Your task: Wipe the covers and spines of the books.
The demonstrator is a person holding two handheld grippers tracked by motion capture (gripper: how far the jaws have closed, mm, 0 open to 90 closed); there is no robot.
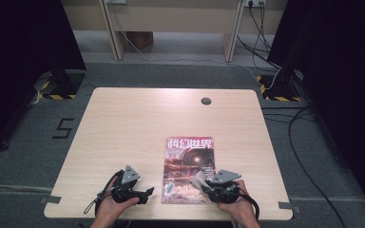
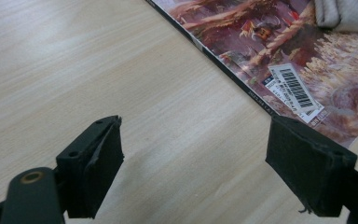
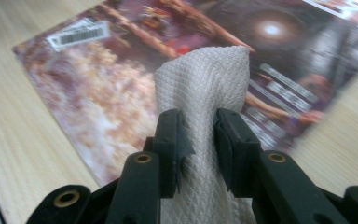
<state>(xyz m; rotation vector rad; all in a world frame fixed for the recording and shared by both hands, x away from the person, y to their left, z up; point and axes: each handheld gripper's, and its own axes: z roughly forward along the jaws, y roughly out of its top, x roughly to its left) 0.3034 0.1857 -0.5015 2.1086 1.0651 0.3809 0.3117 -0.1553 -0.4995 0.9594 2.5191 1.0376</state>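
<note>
A magazine [image 1: 188, 168] with a dark red cover and white Chinese title lies near the table's front edge; its spine and barcode sticker [image 2: 292, 87] show close up. My right gripper [image 1: 208, 187] rests over the magazine's lower right corner, shut on a folded white paper towel [image 3: 205, 98] that sticks up between its jaws above the cover [image 3: 121, 88]. The towel's grey edge [image 2: 345, 14] also peeks in beyond the magazine. My left gripper [image 1: 145, 194] sits on the bare wood just left of the magazine, open, with nothing between its fingers [image 2: 93, 163].
The light wooden table [image 1: 133, 123] has a round cable grommet [image 1: 206, 100] near its far edge. Cables [image 1: 309, 161] run over the grey floor at the right, and desk legs [image 1: 114, 33] stand beyond the table.
</note>
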